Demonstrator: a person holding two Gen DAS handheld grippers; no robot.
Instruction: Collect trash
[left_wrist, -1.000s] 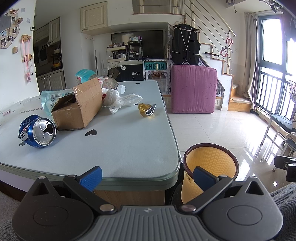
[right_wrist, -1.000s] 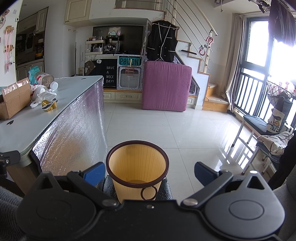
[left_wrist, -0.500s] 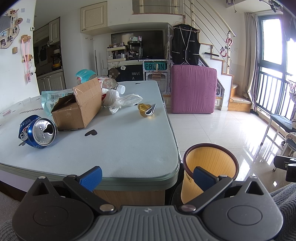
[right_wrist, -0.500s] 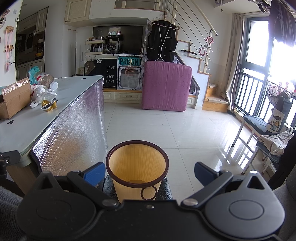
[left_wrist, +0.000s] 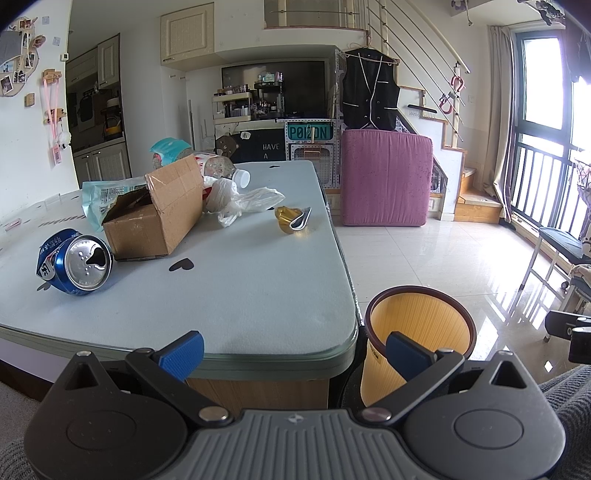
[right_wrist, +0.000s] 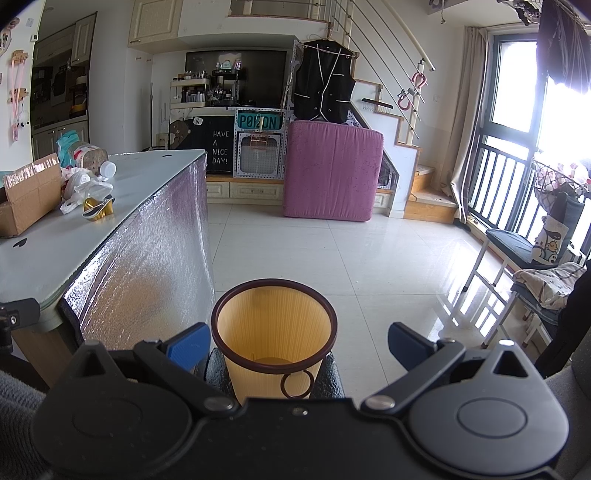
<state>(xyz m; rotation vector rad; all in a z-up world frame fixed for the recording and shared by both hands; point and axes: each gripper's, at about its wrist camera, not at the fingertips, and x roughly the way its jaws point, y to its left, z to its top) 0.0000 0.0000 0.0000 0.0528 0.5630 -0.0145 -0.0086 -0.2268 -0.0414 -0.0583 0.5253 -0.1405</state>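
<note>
Trash waits on table: blue can, cardboard box; bin empty beside it; left gripper and right gripper spread, holding nothing; collecting seems unstarted; next, reach the can

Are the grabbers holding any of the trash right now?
No, nothing is held. The left gripper and right gripper both have open, empty jaws.

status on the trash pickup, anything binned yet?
Done: nothing visible. The yellow bin looks empty. In hand: nothing; the left gripper and right gripper are both open. Left: the blue can, cardboard box, plastic bag, gold wrapper and bottle all sit on the table.
</note>
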